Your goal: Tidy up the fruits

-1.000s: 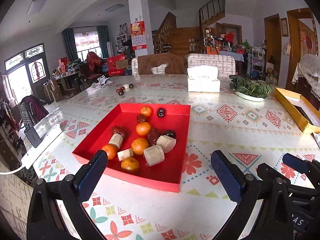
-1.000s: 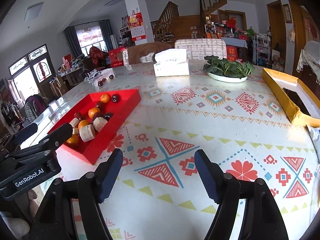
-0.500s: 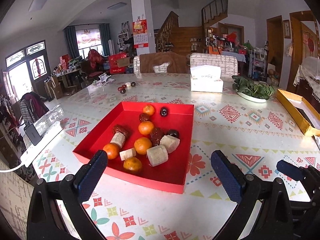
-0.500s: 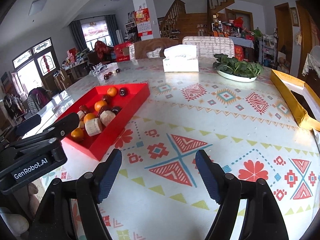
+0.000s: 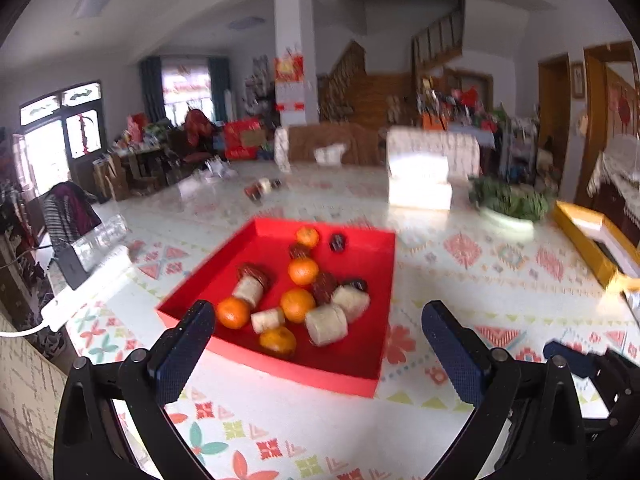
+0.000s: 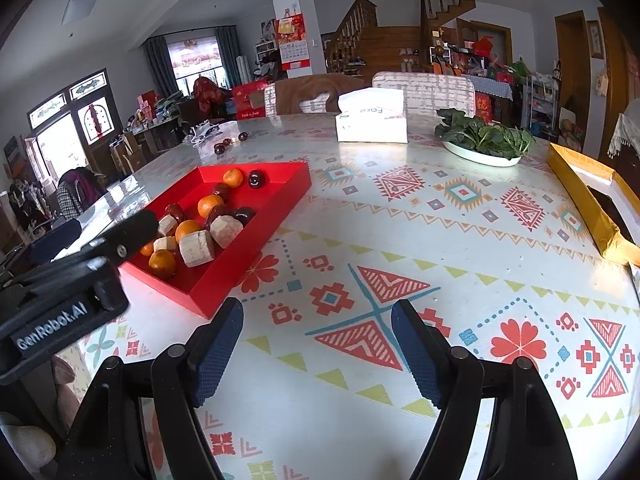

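Two grippers, left gripper (image 5: 316, 336) and right gripper (image 6: 316, 344), hover spread and empty; round oranges (image 5: 297, 305) could roll off the shallow red cardboard tray (image 5: 362, 360) if nudged.

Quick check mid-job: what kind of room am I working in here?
Most likely a lived-in home's open dining and living area: a patterned dining table with a tissue box and plate of greens, plus a wooden staircase behind.
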{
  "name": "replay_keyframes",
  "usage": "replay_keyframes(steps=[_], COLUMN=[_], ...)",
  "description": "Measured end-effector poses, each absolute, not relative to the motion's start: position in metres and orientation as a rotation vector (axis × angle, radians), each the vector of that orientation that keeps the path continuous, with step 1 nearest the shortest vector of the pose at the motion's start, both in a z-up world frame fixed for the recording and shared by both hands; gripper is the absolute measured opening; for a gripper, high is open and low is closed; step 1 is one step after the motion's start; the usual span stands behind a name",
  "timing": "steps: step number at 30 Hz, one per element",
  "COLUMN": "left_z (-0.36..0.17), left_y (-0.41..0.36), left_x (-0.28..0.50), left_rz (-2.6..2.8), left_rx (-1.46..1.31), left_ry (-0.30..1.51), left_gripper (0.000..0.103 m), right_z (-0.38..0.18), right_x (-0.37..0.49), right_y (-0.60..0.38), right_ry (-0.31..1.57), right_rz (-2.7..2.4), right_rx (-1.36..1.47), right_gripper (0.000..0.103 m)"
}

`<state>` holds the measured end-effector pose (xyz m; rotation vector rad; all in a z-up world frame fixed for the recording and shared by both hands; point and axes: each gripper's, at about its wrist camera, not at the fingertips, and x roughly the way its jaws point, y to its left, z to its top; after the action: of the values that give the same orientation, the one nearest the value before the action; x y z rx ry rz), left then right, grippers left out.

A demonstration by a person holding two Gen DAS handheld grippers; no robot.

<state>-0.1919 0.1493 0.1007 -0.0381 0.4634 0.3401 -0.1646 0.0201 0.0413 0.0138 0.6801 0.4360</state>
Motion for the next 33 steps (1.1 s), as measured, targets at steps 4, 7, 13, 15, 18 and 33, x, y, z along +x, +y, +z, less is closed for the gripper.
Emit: replay_keyframes(steps=[4, 7, 13, 15, 18, 33], left_z=[0.116, 0.122, 0.123, 0.120, 0.115, 0.107], left_y=[0.153, 0.155, 0.168, 0.177, 0.185, 0.187], left_x=[-0.215, -0.224, -0.219, -0.217, -0.212, -0.196], left_rz=[0.433, 0.459, 0.423, 0.423, 0.447, 0.414], left_rx=[-0.049, -0.043, -0.070, -0.096, -0.086, -0.058], left_ry=[0.336, 0.285, 0.328, 0.356, 0.395, 0.480], left_gripper=[0.103, 0.103, 0.103, 0.103, 0.103, 0.103], right_z=[0.045, 0.050, 0.057, 0.059, 0.063, 0.068], right_x=[-0.169, -0.172, -0.177, -0.179, -0.183, -0.176], right_y=[0.022, 0.026, 0.039, 0.044, 0.056, 0.081], right_ry=[0.656, 0.641, 0.616, 0.609, 0.592, 0.581], right_rz=[0.441, 0.448, 0.471, 0.482, 0.503, 0.526], right_rx=[0.007, -0.007, -0.052, -0.071, -0.108, -0.160], right_gripper=[0.081, 0.081, 0.081, 0.081, 0.081, 0.085])
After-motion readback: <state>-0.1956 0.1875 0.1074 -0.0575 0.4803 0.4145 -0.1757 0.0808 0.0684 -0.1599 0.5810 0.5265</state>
